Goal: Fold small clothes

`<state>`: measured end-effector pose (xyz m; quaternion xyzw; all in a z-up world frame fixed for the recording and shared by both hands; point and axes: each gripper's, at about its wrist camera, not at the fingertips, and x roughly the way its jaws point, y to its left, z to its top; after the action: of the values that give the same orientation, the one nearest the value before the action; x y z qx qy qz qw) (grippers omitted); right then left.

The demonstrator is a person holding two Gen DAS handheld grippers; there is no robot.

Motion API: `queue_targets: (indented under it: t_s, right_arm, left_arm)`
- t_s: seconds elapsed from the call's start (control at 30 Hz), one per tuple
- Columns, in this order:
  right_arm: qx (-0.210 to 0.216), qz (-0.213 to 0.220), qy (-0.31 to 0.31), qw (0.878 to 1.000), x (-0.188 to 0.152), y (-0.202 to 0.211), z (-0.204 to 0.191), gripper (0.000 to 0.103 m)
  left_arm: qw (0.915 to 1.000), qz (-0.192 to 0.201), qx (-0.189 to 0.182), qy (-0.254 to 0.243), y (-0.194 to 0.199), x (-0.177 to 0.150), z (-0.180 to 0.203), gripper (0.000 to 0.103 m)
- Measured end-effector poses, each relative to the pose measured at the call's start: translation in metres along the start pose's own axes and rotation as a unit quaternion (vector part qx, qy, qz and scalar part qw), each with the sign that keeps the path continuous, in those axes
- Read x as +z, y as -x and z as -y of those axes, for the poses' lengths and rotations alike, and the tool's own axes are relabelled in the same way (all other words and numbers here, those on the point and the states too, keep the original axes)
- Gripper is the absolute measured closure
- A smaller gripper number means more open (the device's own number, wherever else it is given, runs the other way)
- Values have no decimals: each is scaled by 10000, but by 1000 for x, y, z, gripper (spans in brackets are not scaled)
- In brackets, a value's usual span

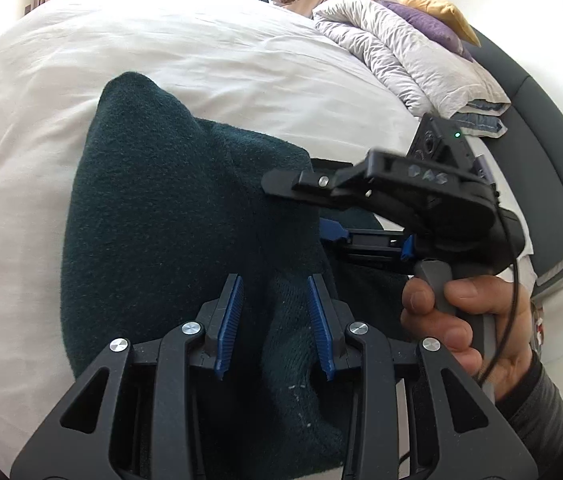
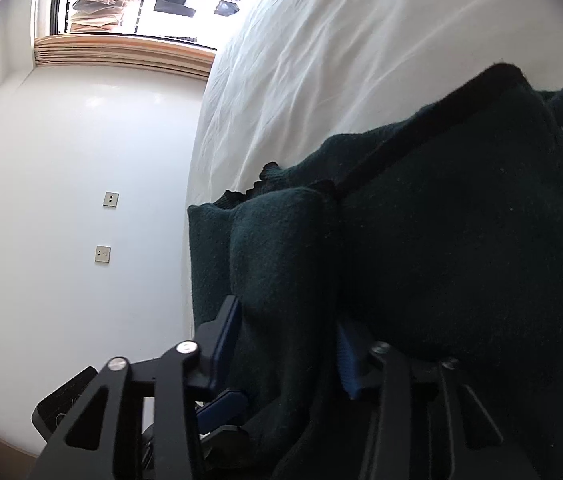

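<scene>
A white bed sheet [image 1: 201, 64] fills the upper half of the left wrist view, with a rumpled duvet [image 1: 397, 44] and purple and yellow pillows at upper right against a dark headboard. In the right wrist view a bare white wall with two switch plates takes the left half of the frame, and a window sits at the top.

The dark green garment [image 1: 169, 208] is lifted off the bed between the two grippers and hangs in thick folds. In the left wrist view it occupies the centre and lower centre of the frame. Its long axis runs from the blue pads at the bottom up to a rounded peak at upper left centre, so it points away from the camera and slightly left.

The left gripper [image 1: 275, 320] has its jaws narrowed on a bunched fold of the cloth, which passes between the pads [image 1: 230, 320]. The right gripper [image 1: 323, 200] comes in from the right of the same frame, held by the right hand [image 1: 453, 320]. Its fingers reach the garment's right edge near mid-height.

In the right wrist view, fabric fills the gap between the right gripper's [image 2: 289, 344] jaws, and the garment [image 2: 461, 260] bulges to the right of the frame. Both grips sit close together along the same edge, the left one lower in its frame. Any fold will likely turn on swinging that upper-left peak toward the held edge.
</scene>
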<state>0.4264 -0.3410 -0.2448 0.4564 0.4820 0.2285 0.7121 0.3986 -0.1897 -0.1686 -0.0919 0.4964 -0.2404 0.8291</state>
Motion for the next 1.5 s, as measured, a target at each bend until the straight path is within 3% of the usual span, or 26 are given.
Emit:
queue_targets:
  t_s: [0.07,0.17,0.4,0.47,0.8,1.03,1.17,1.23,1.33,1.4,1.5]
  right_arm:
    - [-126,-2,39,9999,-3,0,1,86]
    - [-187,156,159,9996,-6,8,-4,91]
    - [-360,552,412,9970,1,49,-3,91]
    - [-465,586,390,9964,5,57,3,91]
    - [-752,420,206,9961,20,62,32,91]
    - [-828,463,200,9953,31,62,29,91]
    - [-969,361,-26,9946,31,58,43,84]
    - [-759,406,-196,9961,26,67,51,80]
    - [-703,647,-32,9954,11,88,43,62]
    - [-868,875,80,9923,-5,105,37,60]
    - [-709,768,423,9936,-34,113,23,60]
  left_arm:
    - [9999,40,-62,100,8,-2,-8,71]
    - [9996,68,-183,213,15,-7,-15,71]
    - [9975,249,-654,106,21,-18,-1,70]
    - [9971,262,-705,62,22,-22,5,60]
    - [9943,170,-882,-572,19,-57,44,57]
    - [9923,236,-1004,-689,17,-66,58,57]
    - [9937,128,-895,-658,12,-75,47,53]
    - [9947,87,-823,-617,7,-78,44,53]
    - [9946,160,-829,-603,8,-81,42,53]
    - [9944,240,-839,-599,13,-83,37,53]
    - [9948,263,-863,-467,17,-86,30,53]
